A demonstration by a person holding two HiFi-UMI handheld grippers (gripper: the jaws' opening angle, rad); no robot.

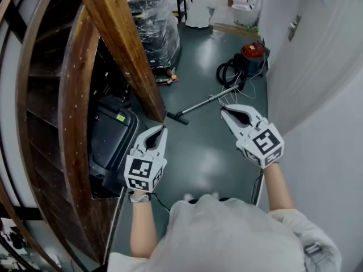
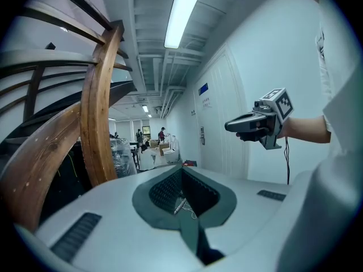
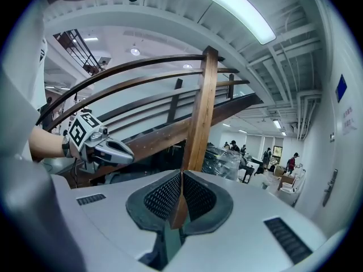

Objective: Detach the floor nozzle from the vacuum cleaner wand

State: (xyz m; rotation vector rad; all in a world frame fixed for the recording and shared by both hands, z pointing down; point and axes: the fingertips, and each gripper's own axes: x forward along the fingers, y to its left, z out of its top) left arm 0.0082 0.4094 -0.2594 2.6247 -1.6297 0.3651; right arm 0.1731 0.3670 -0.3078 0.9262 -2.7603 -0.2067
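Observation:
The vacuum lies on the dark floor ahead in the head view: a red canister (image 1: pixel 253 52), a coiled black hose (image 1: pixel 229 71), a silver wand (image 1: pixel 206 102) and a black floor nozzle (image 1: pixel 177 118) at the wand's near end. Both grippers hang in the air short of it, apart from it. My left gripper (image 1: pixel 164 129) is shut and empty, its tips near the wooden stair beam. My right gripper (image 1: pixel 223 111) is shut and empty, just right of the wand. The left gripper view shows its closed jaws (image 2: pixel 181 169), a bit of the wand (image 2: pixel 179 205) and the right gripper (image 2: pixel 228 127).
A curved wooden staircase (image 1: pixel 122 44) fills the left, with a black case (image 1: pixel 111 135) under it. Plastic-wrapped goods (image 1: pixel 152 21) stand behind. A white wall with a door (image 1: pixel 309 55) runs along the right. A person (image 1: pixel 198 7) crouches at the far end near boxes.

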